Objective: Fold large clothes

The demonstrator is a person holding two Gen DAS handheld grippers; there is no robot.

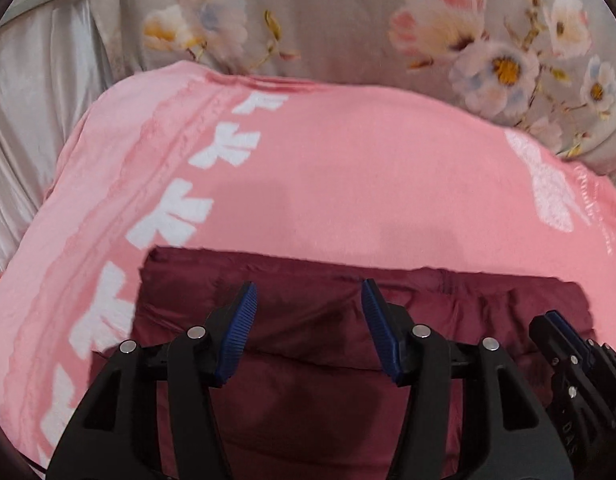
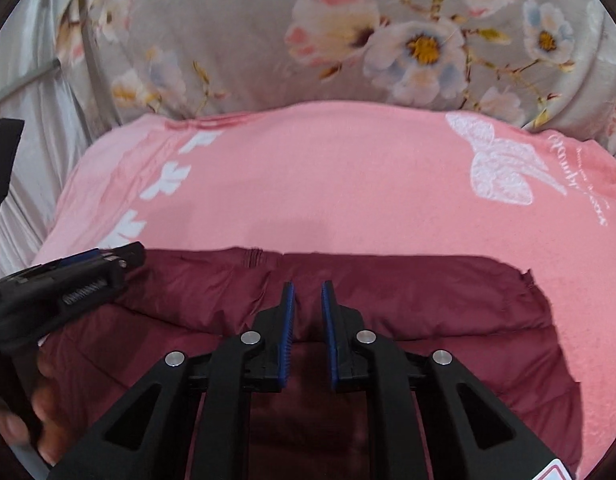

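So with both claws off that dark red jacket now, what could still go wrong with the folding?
1. The maroon jacket looks puffy and slippery; with the left claw and right claw both empty, its folded top layer may spring back open.
2. It lies on a soft pink blanket, so pressing or tugging could drag the blanket and skew the fold.
3. The claws sit close together and might bump on the next grab.

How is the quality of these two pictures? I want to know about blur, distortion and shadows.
Left wrist view: strong fisheye bend, dark corners; the white marks on the pink blanket are smeared by motion, the left gripper is sharp. Right wrist view: same bend, less blur; soft shadows on the maroon garment under the right gripper.
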